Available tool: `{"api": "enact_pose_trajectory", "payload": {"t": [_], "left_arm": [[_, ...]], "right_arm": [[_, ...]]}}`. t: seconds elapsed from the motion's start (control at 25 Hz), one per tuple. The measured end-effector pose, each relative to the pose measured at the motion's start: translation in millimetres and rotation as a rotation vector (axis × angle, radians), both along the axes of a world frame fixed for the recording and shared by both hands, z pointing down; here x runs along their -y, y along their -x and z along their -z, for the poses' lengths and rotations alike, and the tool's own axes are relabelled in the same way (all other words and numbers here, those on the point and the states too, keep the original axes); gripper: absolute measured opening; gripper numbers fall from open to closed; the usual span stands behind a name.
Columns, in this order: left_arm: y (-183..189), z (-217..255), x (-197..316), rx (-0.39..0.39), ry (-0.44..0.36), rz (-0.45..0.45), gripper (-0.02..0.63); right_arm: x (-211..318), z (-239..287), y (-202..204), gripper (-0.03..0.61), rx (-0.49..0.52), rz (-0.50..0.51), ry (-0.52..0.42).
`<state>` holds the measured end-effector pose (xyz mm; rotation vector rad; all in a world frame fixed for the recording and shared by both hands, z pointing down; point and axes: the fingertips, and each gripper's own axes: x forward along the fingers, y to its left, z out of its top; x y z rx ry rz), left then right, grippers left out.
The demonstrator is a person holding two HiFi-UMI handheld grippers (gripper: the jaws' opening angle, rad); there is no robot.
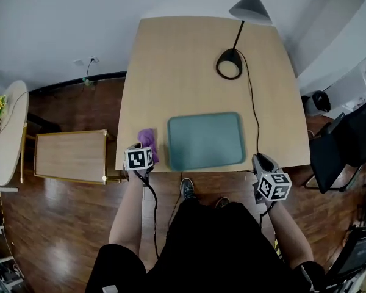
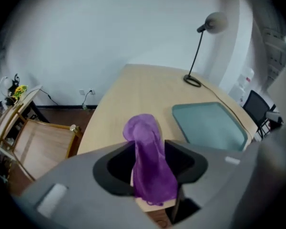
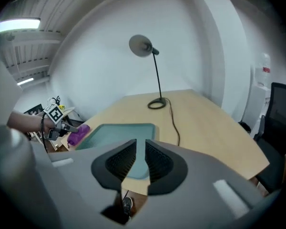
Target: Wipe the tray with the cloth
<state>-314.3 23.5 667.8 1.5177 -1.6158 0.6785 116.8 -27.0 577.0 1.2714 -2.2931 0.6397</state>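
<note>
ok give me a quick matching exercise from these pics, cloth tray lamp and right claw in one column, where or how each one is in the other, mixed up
1 cloth
2 tray
3 lamp
4 right claw

a at the far end of the table
b purple, between the left claw jaws
c blue-green, flat near the table's front edge
d nothing between its jaws

Pairs: 1-b, 2-c, 3-a, 4-d
</note>
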Motion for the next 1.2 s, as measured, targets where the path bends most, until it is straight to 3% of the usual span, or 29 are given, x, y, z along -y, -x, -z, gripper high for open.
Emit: {"api": "enact_pose_trajectory", "payload": {"t": [0.16, 0.28, 0.32, 0.36, 0.48, 0.6, 0.68, 0.76, 1.0, 1.2], "left_arm": [[7, -33, 1, -0.007, 0.112, 0.011, 0.212], [12, -40, -6, -0.021, 0.124, 0.063, 0.203], [13, -40, -9, -0.03, 0.125, 0.077, 0.169], [16, -38, -11, -0.044, 0.123, 0.092, 0.134], [15, -19, -2, -0.12, 0.069, 0.119, 0.112], [-9, 4, 26, -0.162, 0.013, 0.055, 0.112], [-25, 10, 43, -0.155, 0.012, -0.004, 0.114], [-37, 9, 57, -0.144, 0.034, -0.045, 0.114], [-57, -11, 78, -0.123, 0.141, -0.072, 0.115], [-61, -24, 91, 0.022, 0.246, -0.174, 0.115]], "right_arm": [[27, -51, 19, 0.097, -0.036, 0.025, 0.125], [48, -82, 25, 0.104, -0.047, 0.035, 0.208], [51, -93, 25, 0.104, -0.048, 0.033, 0.243], [52, -102, 26, 0.104, -0.051, 0.035, 0.276], [52, -120, 30, 0.103, -0.062, 0.063, 0.333], [50, -130, 32, 0.1, -0.064, 0.096, 0.363], [46, -138, 33, 0.085, -0.079, 0.107, 0.387], [43, -145, 32, 0.028, -0.085, 0.107, 0.414], [37, -146, 31, 0.027, -0.072, 0.122, 0.452], [28, -141, 37, 0.028, -0.065, 0.103, 0.439]]}}
